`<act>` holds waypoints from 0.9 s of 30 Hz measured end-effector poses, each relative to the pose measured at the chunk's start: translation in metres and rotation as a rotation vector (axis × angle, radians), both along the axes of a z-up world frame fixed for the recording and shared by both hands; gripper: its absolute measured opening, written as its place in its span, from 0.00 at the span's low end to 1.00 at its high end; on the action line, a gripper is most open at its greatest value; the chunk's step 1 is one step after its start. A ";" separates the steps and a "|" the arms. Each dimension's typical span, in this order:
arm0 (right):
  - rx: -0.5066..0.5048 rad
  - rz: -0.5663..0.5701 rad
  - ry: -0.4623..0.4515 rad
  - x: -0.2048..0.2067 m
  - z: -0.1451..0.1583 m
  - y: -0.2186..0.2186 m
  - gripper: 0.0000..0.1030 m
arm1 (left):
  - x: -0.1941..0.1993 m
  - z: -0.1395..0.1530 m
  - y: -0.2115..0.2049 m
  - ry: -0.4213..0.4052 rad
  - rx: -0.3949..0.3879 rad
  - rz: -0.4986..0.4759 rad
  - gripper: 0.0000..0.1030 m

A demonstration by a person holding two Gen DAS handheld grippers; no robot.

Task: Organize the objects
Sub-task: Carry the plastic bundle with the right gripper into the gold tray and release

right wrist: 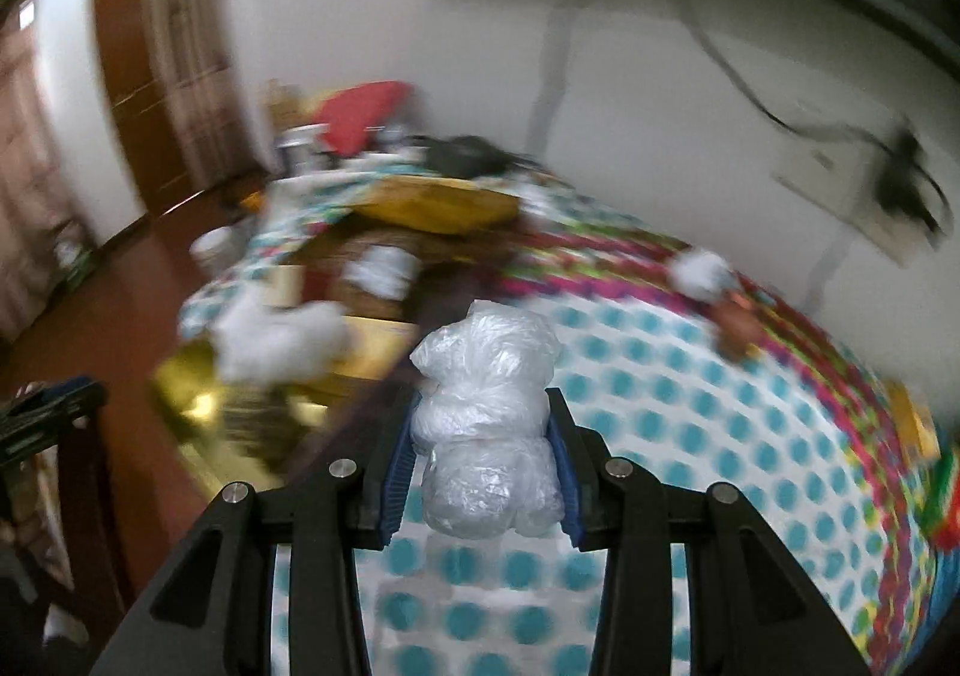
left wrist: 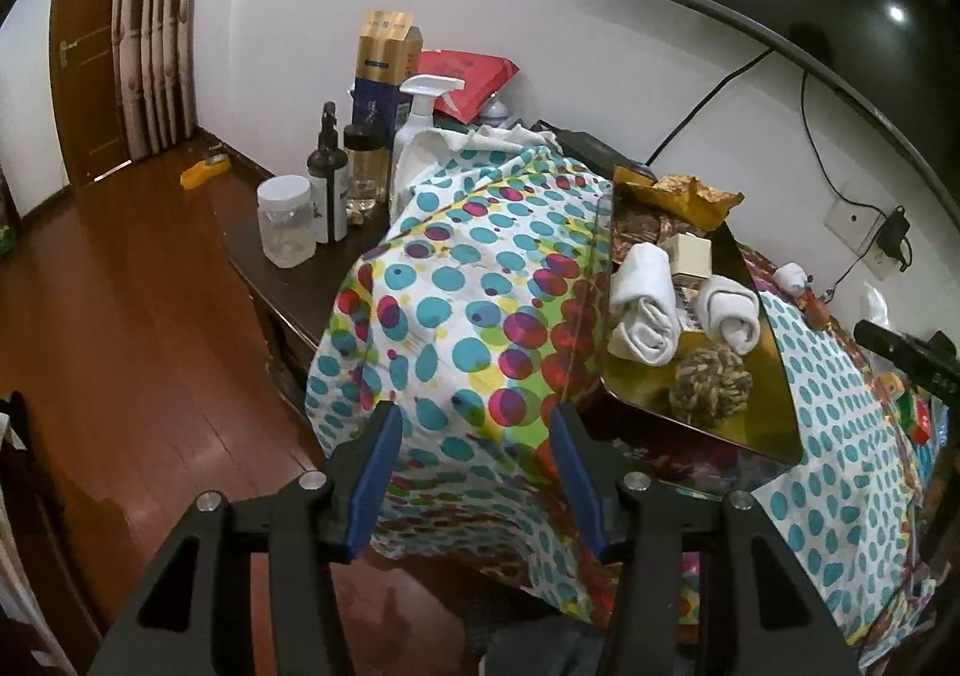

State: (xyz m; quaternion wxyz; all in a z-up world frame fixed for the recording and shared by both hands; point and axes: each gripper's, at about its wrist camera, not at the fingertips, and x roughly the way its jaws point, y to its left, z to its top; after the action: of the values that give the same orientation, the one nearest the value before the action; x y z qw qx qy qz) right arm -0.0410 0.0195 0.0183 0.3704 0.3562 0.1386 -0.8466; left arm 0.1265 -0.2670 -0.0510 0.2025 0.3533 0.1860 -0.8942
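Crinkled glossy plastic bag point(right wrist: 489, 424); shiny metal tray point(left wrist: 756, 424).

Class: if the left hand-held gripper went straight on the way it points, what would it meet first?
Probably the dotted cloth, draped directly ahead of the open left hand-held gripper; the tray lies to its right. Depth is uncertain.

Gold tray point(left wrist: 774, 370) crowded: two towel rolls point(left wrist: 645, 310), rope ball point(left wrist: 711, 379), small box point(left wrist: 690, 255). Bare tray floor only near front corner. Bottles point(left wrist: 329, 184) block table's left edge.
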 end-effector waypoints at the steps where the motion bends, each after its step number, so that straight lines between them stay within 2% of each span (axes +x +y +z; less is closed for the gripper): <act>1: 0.000 0.032 -0.006 0.008 0.001 -0.011 0.37 | 0.000 0.001 -0.001 0.004 -0.002 0.001 0.51; 6: 0.054 0.152 -0.031 0.035 -0.009 -0.054 0.37 | 0.001 -0.001 -0.005 -0.007 -0.008 0.005 0.51; 11: 0.089 0.205 -0.104 0.039 -0.028 -0.082 0.37 | 0.002 -0.007 -0.009 -0.021 0.007 0.010 0.51; 14: 0.113 0.181 -0.093 0.032 -0.036 -0.096 0.37 | 0.001 -0.008 -0.010 -0.032 0.007 0.015 0.51; 19: 0.146 0.075 -0.043 0.007 -0.043 -0.108 0.37 | 0.001 -0.011 -0.011 -0.040 0.012 0.016 0.51; 24: 0.133 0.065 -0.055 -0.002 -0.047 -0.113 0.38 | 0.000 -0.012 -0.010 -0.045 0.011 0.017 0.51; 25: 0.133 0.070 -0.054 -0.001 -0.048 -0.114 0.39 | 0.000 -0.012 -0.010 -0.046 0.010 0.018 0.51; 27: 0.134 0.065 -0.038 0.001 -0.048 -0.112 0.48 | -0.001 -0.013 -0.012 -0.053 0.017 0.021 0.51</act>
State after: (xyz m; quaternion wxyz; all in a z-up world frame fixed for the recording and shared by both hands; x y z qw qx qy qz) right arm -0.0401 -0.0929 -0.0299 0.3756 0.3916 0.1991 -0.8161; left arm 0.1252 -0.2786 -0.0644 0.2138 0.3765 0.1919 -0.8807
